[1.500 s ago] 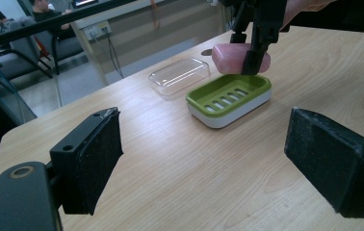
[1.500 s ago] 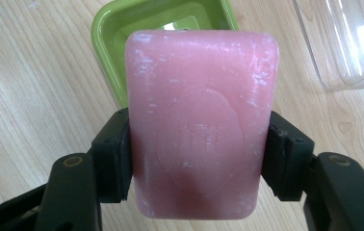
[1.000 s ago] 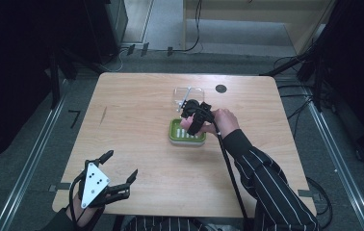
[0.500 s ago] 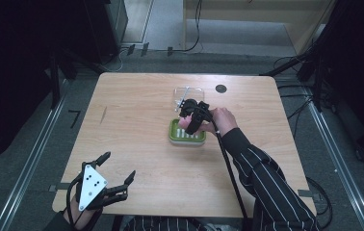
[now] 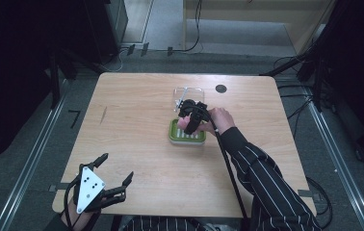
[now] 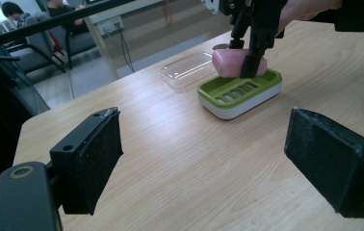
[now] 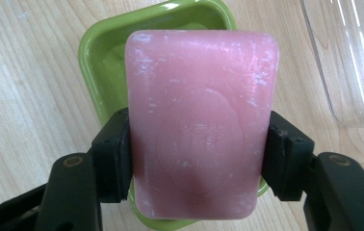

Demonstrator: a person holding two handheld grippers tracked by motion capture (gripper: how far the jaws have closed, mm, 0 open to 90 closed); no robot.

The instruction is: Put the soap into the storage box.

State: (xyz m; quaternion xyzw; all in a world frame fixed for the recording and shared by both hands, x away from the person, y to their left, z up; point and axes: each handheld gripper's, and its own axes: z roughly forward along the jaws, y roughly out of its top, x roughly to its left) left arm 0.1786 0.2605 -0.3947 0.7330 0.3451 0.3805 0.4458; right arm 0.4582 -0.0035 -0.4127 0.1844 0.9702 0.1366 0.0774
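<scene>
A: The right gripper [image 7: 197,159] was clamped on the soap [image 7: 199,120], one jaw pressed to each long side, bar flat between them.

B: And where was the soap?

A: Right over the green dish [image 5: 188,135], near the table's [image 5: 136,115] middle. From the left gripper view it looked to be at the dish's far end, though touching or just above I couldn't tell.

B: Why grip it by the sides?

A: My guess: that kept the broad face level for the slotted dish.

B: The clear lid [image 5: 188,93]?

A: It lay just beyond the dish, out of the way.

B: The left gripper [image 5: 107,182]?

A: It was at the near edge, well apart, jaws spread wide, holding nothing.
</scene>
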